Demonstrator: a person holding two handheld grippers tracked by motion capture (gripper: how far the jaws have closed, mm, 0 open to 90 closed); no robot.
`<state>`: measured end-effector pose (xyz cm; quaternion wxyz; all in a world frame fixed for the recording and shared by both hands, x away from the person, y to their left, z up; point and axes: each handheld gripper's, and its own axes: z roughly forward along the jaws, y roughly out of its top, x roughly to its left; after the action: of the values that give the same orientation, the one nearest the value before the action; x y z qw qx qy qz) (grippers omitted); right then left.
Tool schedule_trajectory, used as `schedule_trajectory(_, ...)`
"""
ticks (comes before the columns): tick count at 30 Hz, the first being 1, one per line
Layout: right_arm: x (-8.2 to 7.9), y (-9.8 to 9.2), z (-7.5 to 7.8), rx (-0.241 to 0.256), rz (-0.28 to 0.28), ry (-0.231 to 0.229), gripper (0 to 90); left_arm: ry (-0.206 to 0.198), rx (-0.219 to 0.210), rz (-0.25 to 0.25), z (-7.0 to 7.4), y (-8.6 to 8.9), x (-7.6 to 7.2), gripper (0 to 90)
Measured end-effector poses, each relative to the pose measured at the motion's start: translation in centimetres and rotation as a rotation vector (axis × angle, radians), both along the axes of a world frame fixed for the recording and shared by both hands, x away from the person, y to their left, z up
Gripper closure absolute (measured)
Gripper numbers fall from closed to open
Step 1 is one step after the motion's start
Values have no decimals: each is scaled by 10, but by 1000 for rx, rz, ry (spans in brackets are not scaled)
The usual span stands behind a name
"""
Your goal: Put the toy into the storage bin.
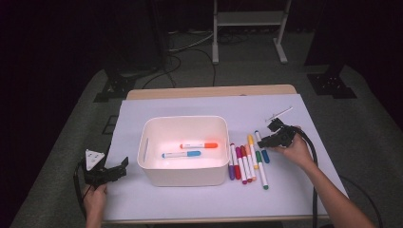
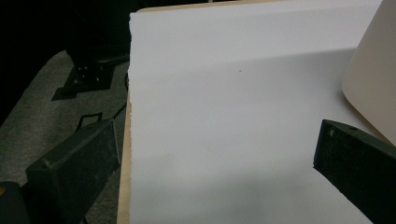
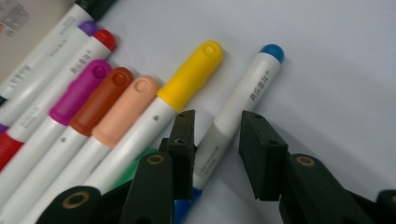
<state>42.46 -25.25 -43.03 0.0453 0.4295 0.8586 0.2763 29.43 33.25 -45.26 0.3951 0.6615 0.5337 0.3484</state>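
Observation:
A white bin stands mid-table with an orange-capped marker and a blue-capped marker lying inside. To its right lies a row of several markers. My right gripper hangs low over the row's far right end. Its jaws are open and straddle a white marker with a blue end, with a gap on the right side; the right gripper sits beside the yellow-capped marker. My left gripper rests open near the table's front left, and in its own view the left gripper holds nothing.
A white sheet covers the wooden table; its left edge runs close to my left gripper. The bin's wall is just to that gripper's right. A thin white stick lies behind my right gripper. Stand feet and cables sit on the floor beyond.

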Motion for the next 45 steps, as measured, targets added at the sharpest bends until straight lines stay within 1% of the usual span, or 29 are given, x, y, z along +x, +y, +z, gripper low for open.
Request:
schedule_trajectory(1,0,0,0,0,0,0,657,0,0,0,0,0,0,0)
schedule_trajectory(2,-1,-3,-1,-20,-10,-10,658,0,2,-1,0,0,0,0)
schedule_trajectory(5,-1,-6,-2,-25,-22,-11,686,0,4,-2,0,0,0,0)
schedule_trajectory(6,-1,-9,-2,-25,-34,-10,705,-1,6,-3,0,0,0,0)
schedule_trajectory(8,-2,-9,-2,-31,-41,-10,713,-1,5,-3,0,0,0,0)
schedule_trajectory(9,-3,-12,-4,-44,-55,-11,749,-1,4,-2,0,0,0,0)
schedule_trajectory(11,-3,-14,-4,-43,-58,-13,749,-1,5,-3,0,0,0,0)
schedule_trajectory(12,-3,-16,-4,-31,-66,-7,752,-1,7,-4,0,0,0,0)
schedule_trajectory(15,-3,-17,-4,-30,-65,-5,754,-2,7,-4,0,0,0,0)
schedule_trajectory(18,-4,-19,-4,-23,-70,8,756,-2,8,-5,0,0,0,0)
schedule_trajectory(21,-8,-23,0,11,-61,27,756,-1,8,-4,0,0,0,0)
schedule_trajectory(24,-11,-24,3,27,-57,25,756,0,9,-4,0,0,0,0)
schedule_trajectory(25,-12,-24,5,35,-53,24,756,0,10,-4,0,0,0,0)
schedule_trajectory(26,-15,-24,12,61,-49,26,756,0,11,-4,0,0,0,0)
schedule_trajectory(29,-18,-24,17,73,-40,25,757,0,10,-4,0,0,0,0)
schedule_trajectory(30,-21,-23,25,99,-25,21,757,0,9,-4,0,0,0,0)
schedule_trajectory(31,-21,-23,25,99,-25,21,757,1,9,-3,0,0,0,0)
schedule_trajectory(32,-25,-23,32,121,-9,14,756,1,10,-3,0,0,0,0)
schedule_trajectory(33,-25,-23,32,121,-9,14,756,1,10,-3,0,0,0,0)
schedule_trajectory(34,-27,-22,36,130,-8,15,757,1,10,-4,0,0,0,0)
schedule_trajectory(36,-33,-19,48,148,21,0,757,2,10,-3,0,0,0,0)
schedule_trajectory(37,-33,-19,48,148,21,0,757,2,8,-3,0,0,0,0)
schedule_trajectory(38,-38,-15,56,140,37,-12,756,3,8,-4,0,0,0,0)
schedule_trajectory(39,-38,-15,56,140,37,-12,756,3,8,-4,0,0,0,0)
schedule_trajectory(40,-41,-12,64,154,54,-18,757,3,8,-4,0,0,0,0)
schedule_trajectory(41,-41,-12,64,154,54,-18,757,2,10,-4,0,0,0,0)
schedule_trajectory(42,-44,-8,73,171,74,-27,756,1,11,-5,0,0,0,0)
schedule_trajectory(44,-45,-6,76,176,81,-27,757,1,10,-4,0,0,0,0)
schedule_trajectory(45,-47,-1,84,179,103,-39,757,0,11,-5,0,0,0,0)
